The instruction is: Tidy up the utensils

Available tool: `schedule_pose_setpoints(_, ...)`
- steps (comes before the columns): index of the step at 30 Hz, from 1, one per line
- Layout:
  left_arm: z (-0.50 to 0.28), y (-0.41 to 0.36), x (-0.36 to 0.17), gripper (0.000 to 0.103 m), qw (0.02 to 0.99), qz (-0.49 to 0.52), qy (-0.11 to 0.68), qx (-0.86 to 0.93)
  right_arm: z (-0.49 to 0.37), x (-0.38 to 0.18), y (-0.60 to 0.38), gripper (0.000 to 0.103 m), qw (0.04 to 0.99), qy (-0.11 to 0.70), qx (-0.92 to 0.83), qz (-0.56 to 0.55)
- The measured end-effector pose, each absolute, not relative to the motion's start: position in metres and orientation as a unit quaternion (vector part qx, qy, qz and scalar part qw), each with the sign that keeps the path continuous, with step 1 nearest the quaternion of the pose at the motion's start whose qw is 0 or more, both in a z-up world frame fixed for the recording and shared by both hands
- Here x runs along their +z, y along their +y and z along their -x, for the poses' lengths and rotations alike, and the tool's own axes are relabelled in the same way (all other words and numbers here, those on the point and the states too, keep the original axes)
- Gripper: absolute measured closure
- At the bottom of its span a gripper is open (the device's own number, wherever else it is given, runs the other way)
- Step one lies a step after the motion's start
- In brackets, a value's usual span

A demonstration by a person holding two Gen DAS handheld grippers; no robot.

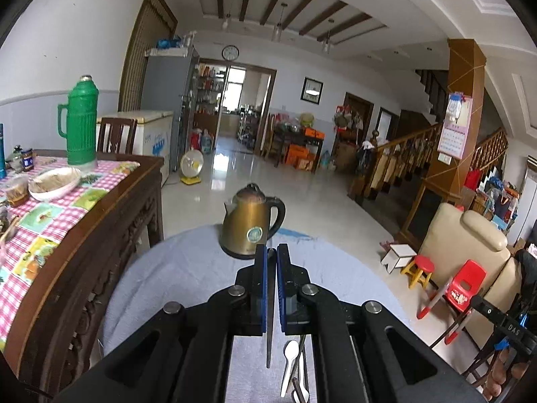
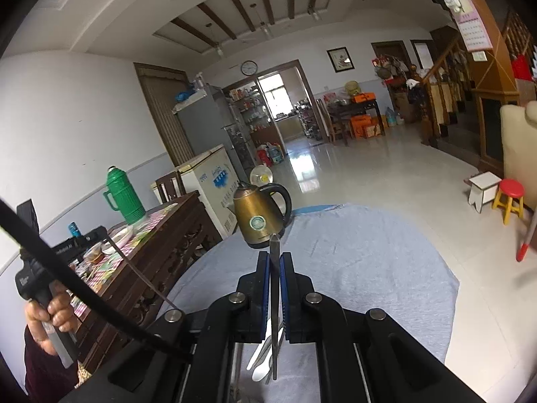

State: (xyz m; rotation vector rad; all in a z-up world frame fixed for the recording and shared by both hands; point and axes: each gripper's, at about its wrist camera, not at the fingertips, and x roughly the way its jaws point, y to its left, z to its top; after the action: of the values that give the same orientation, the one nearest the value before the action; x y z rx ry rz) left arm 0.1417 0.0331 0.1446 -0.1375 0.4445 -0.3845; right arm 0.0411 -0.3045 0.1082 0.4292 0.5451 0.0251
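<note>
My left gripper (image 1: 272,252) is shut on a thin dark metal utensil (image 1: 269,329) that hangs down between the blue pads, above the grey-clothed round table (image 1: 174,275). Below it lie white plastic spoons (image 1: 289,362) and a dark utensil on the cloth. My right gripper (image 2: 275,258) is shut on a thin metal utensil (image 2: 275,302) whose tip sticks up past the fingers. White spoons (image 2: 263,362) lie beneath it. The left gripper (image 2: 100,235) also shows at the left of the right wrist view, with a thin utensil hanging from it.
A brass electric kettle (image 1: 250,226) stands at the far edge of the round table. A wooden table (image 1: 84,221) with a checked cloth, green thermos (image 1: 82,124) and bowls is at the left. Red stools (image 1: 466,283) and a cream sofa stand at the right.
</note>
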Motion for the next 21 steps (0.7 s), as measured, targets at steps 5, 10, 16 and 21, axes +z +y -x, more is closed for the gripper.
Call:
schedule_pose_setpoints(5,-0.115,0.042,0.164,0.098,0.959,0.065,0.197,-0.192,-0.024,0.126,-0.292,0.096,0.946,0.255,0.029,-0.199)
schedule_pose_setpoints(10,-0.091,0.047,0.181,0.098,0.962,0.057,0.178,-0.197,-0.014,0.139,-0.28,0.096,0.949,0.246,0.044,-0.19)
schedule_pose_setpoints(16,-0.072,0.052,0.192,0.098,0.963,0.053,0.163,-0.206,-0.011,0.148,-0.265,0.096,0.952,0.243,0.059,-0.179)
schedule_pose_setpoints(21,-0.057,0.05,0.196,0.098,0.961,0.05,0.159,-0.221,-0.009,0.151,-0.253,0.096,0.952,0.244,0.071,-0.171)
